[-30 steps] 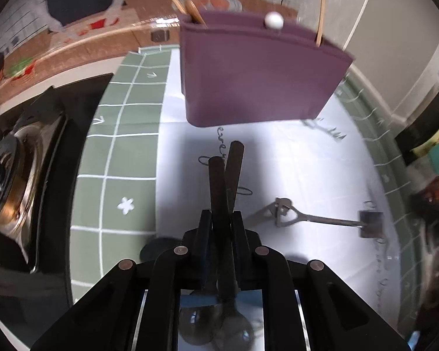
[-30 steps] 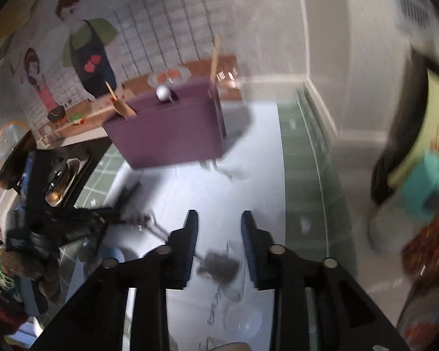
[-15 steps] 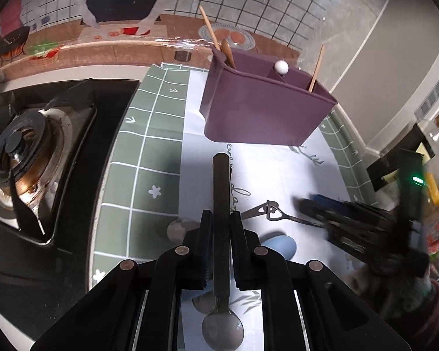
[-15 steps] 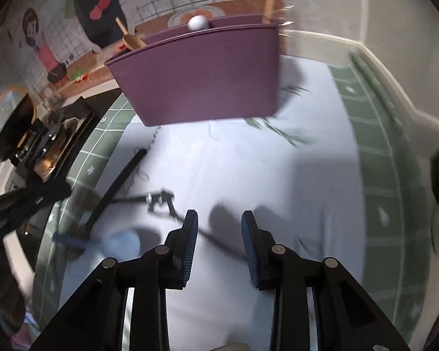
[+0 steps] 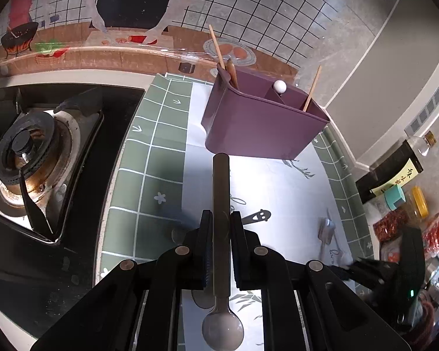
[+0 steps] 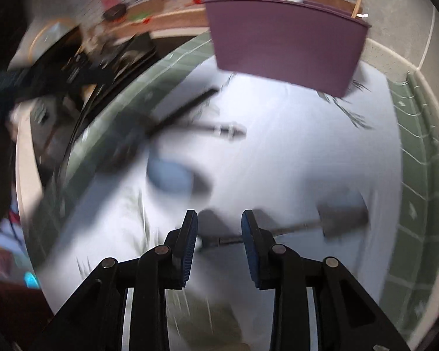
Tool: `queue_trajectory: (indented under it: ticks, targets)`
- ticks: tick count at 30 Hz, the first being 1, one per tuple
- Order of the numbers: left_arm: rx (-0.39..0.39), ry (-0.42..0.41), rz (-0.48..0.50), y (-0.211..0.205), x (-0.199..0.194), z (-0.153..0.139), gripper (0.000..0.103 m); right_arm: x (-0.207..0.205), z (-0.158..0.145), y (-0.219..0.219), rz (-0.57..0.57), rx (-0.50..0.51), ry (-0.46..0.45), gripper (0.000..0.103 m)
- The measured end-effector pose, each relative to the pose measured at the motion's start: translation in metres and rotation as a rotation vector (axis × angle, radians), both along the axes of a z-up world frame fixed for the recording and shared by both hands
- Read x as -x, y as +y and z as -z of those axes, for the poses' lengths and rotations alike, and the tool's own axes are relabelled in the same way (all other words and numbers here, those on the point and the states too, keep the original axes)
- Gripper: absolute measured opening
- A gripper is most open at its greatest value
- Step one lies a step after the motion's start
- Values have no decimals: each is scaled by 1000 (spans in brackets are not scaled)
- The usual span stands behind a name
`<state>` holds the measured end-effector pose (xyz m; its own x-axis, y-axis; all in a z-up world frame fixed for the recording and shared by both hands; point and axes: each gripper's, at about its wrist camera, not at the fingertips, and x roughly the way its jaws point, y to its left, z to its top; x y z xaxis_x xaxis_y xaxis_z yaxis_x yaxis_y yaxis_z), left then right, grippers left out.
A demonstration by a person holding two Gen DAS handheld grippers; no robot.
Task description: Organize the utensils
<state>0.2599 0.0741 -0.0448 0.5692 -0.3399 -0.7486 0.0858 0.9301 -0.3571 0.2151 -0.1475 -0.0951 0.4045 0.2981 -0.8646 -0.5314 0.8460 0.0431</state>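
Note:
My left gripper (image 5: pixel 221 219) is shut on a spoon (image 5: pixel 221 193). Its dark handle points toward the purple utensil holder (image 5: pixel 263 125) and its bowl hangs near the camera. The holder (image 6: pixel 284 38) stands at the back of the white mat and has chopsticks (image 5: pixel 312 87) and a white-knobbed piece in it. My right gripper (image 6: pixel 219 219) is open, low over the mat. A small metal spatula (image 6: pixel 345 219) lies crosswise there, its thin handle end between the fingertips, untouched. A blue spoon (image 6: pixel 169 175) lies blurred to the left of it.
A gas stove (image 5: pixel 29 158) sits left of the green-checked mat (image 5: pixel 149 158). Bottles and packets (image 5: pixel 395 175) crowd the right edge by the wall. A dark smiley-ended tool (image 5: pixel 257 216) lies on the mat just right of my left gripper.
My left gripper has lifted the spoon and drawn back from the holder. My right gripper has rolled and dropped down over the spatula's handle.

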Motion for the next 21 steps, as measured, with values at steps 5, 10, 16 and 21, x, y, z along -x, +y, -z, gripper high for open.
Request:
queue_trajectory:
  ticks: [5,10,16,21]
  targets:
    - [4,6,4,-2,0,0,12,26,-15,-53,164,2,-56,28]
    - [9,11,5,-3,-1,1,12,14,-14,-99,342,-99,-27,32]
    - [3,4,9,-4,2,-1,12,-12,-14,-83,309,-87,-43,35]
    - [6,7,-4,2,4,-2,12,-31,-18,-58,268,-72,-87,34]
